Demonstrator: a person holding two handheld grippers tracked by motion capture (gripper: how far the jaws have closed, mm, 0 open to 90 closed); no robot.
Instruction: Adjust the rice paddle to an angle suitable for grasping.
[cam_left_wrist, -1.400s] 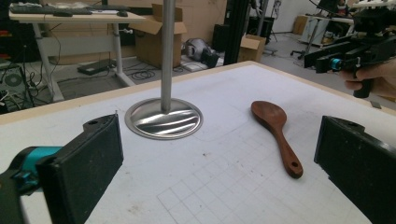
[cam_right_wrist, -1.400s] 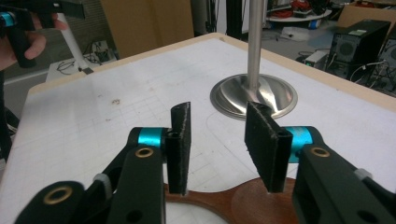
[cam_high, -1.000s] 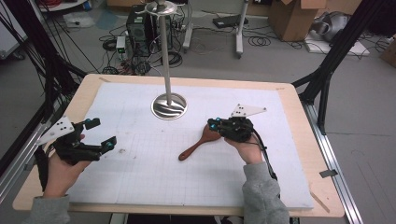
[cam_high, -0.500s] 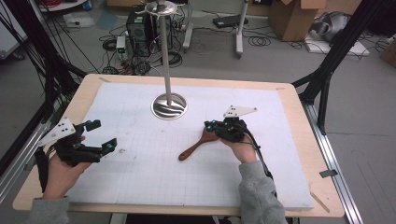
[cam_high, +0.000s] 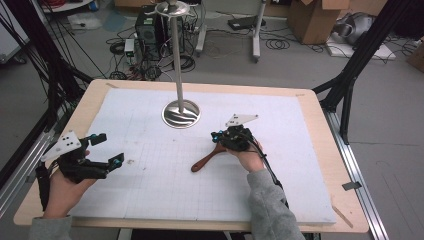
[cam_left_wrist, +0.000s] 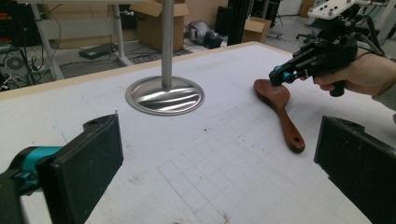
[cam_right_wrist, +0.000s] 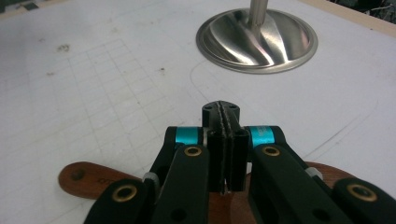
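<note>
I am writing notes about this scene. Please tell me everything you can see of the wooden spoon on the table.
The wooden spoon is dark reddish-brown, polished wood in one piece, with a broad flat head and a handle that widens to a rounded end with a small hole. It lies flat on the white gridded mat, near the round metal base of the stand. The right gripper, jaws shut, is just above the head; whether it touches cannot be told.

R hand-held gripper (cam_right_wrist: 226, 154) jaws closed, above wooden spoon (cam_right_wrist: 93, 179).
</note>
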